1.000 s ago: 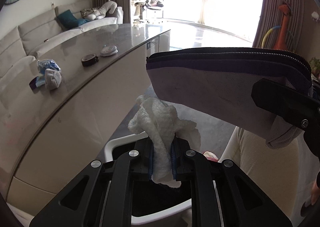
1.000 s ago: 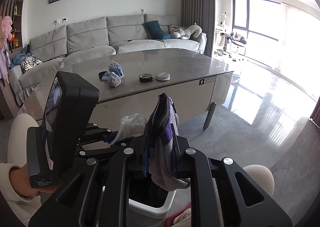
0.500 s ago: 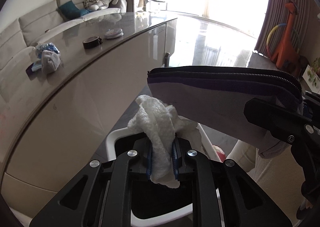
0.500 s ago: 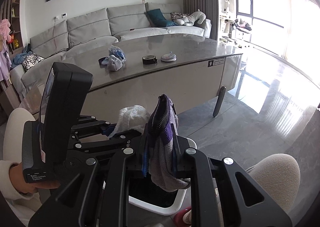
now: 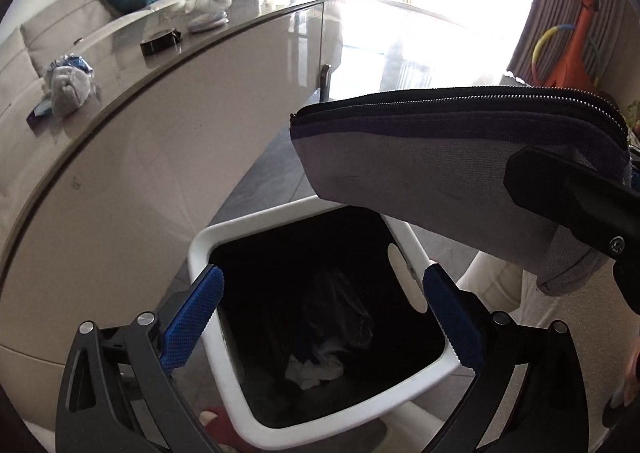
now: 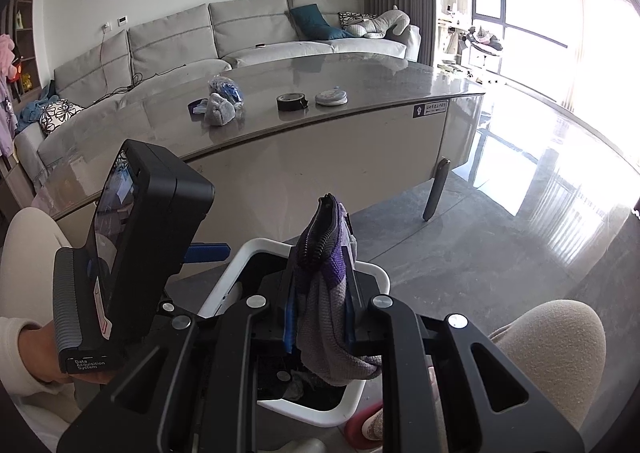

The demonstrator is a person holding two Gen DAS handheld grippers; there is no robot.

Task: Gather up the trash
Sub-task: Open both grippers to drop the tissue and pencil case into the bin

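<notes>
A white crumpled paper towel (image 5: 316, 371) lies at the bottom of a white-rimmed trash bin (image 5: 224, 337) with a dark inside, beside what looks like a scrunched clear plastic bag (image 5: 340, 313), though the bin's depths are too dark to be sure. The left gripper (image 5: 320, 317) hangs right over the bin's mouth; its two blue-padded fingers (image 5: 192, 323) have just been opening and now stand wide apart with nothing between them.

The right gripper (image 6: 318, 317) has its fingers nearly closed on one end of a grey and purple zippered pouch (image 6: 324, 289), which sticks out above the bin's far side; in the left wrist view the pouch (image 5: 440, 157) covers part of the rim.

On the glossy grey surface (image 6: 360, 89) sit four separate items: one roll of black tape (image 6: 291, 101), one round white disc (image 6: 331, 97), one grey fabric bundle (image 6: 219, 113) and one blue crinkled wrapper (image 6: 226, 89) just behind it. A small dark flat thing beside the bundle is too small to name.

One hand (image 6: 40, 353) in a cream sleeve holds the left gripper's handle. A knee (image 6: 560, 341) in beige fabric shows at the lower right, cut off by the frame.
</notes>
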